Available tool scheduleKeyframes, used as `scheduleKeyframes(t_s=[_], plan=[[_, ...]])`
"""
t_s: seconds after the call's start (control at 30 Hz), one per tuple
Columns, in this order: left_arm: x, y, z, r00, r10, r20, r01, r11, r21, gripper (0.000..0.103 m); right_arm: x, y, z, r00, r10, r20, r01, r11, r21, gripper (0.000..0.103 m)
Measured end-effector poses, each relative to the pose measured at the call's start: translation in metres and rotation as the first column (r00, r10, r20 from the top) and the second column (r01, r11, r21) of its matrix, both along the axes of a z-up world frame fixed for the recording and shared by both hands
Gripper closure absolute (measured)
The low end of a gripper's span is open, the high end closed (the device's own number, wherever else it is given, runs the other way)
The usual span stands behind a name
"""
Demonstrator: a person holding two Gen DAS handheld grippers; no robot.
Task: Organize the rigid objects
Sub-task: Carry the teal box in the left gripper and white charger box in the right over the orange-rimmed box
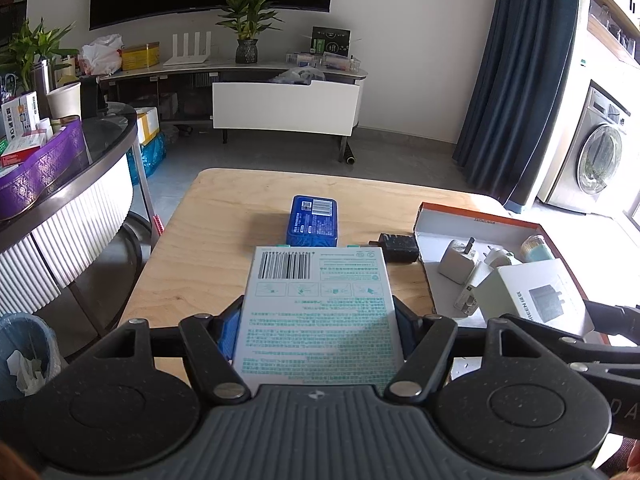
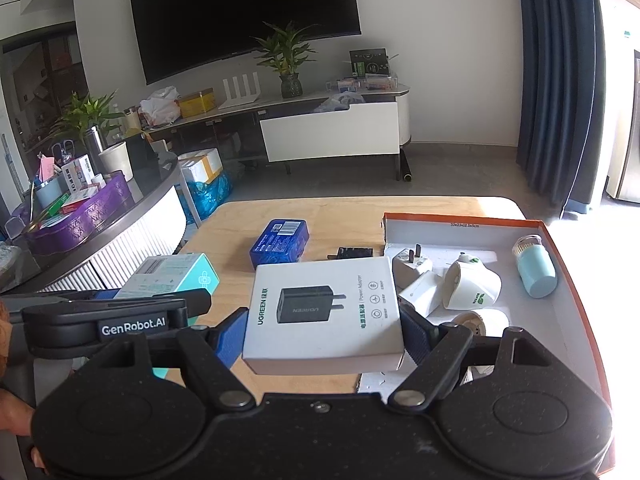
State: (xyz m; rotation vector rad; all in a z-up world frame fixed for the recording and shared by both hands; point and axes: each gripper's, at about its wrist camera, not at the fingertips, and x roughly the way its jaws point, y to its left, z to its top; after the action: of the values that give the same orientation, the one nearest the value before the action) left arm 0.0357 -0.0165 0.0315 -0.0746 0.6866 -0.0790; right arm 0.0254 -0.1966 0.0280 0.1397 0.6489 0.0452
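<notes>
The tray point(image 2: 576, 280) holds white plugs point(image 2: 472, 288) and a blue jar point(image 2: 536, 268); the left hand-held gripper point(image 1: 318, 332) holds a teal box point(image 1: 316, 304); the right hand-held gripper point(image 2: 324, 336) holds a white box point(image 2: 324, 312).

Black adapter point(image 2: 354, 253) half behind box point(image 2: 324, 312)

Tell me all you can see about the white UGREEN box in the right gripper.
The white UGREEN box is a flat cardboard carton, closed, printed with a black power adapter picture and grey lettering. It lies face up, roughly level, gripped on its two sides by the blue-padded fingers of the right gripper. It hangs above the wooden table, at the left edge of the orange-rimmed tray. Nothing else touches it.
</notes>
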Motion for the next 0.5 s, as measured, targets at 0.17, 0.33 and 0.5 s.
scheduleKeyframes(t_s=[0.17, 0.33, 0.5], plan=[[-0.002, -0.007, -0.001, 1.000, -0.020, -0.002, 0.020, 1.000, 0.007, 0.031, -0.004, -0.004, -0.001, 1.000, -0.010, -0.001, 0.010, 1.000, 0.004, 0.010], [-0.003, -0.013, -0.002, 0.999, -0.032, -0.002, 0.032, 0.999, 0.008, 0.031, -0.006, -0.008, -0.001, 1.000, -0.023, 0.002, 0.023, 1.000, 0.008, 0.010], [-0.004, -0.019, -0.001, 0.999, -0.039, 0.002, 0.039, 0.999, 0.012, 0.031, -0.010, -0.014, 0.000, 0.999, -0.039, 0.006, 0.039, 0.999, 0.009, 0.010]])
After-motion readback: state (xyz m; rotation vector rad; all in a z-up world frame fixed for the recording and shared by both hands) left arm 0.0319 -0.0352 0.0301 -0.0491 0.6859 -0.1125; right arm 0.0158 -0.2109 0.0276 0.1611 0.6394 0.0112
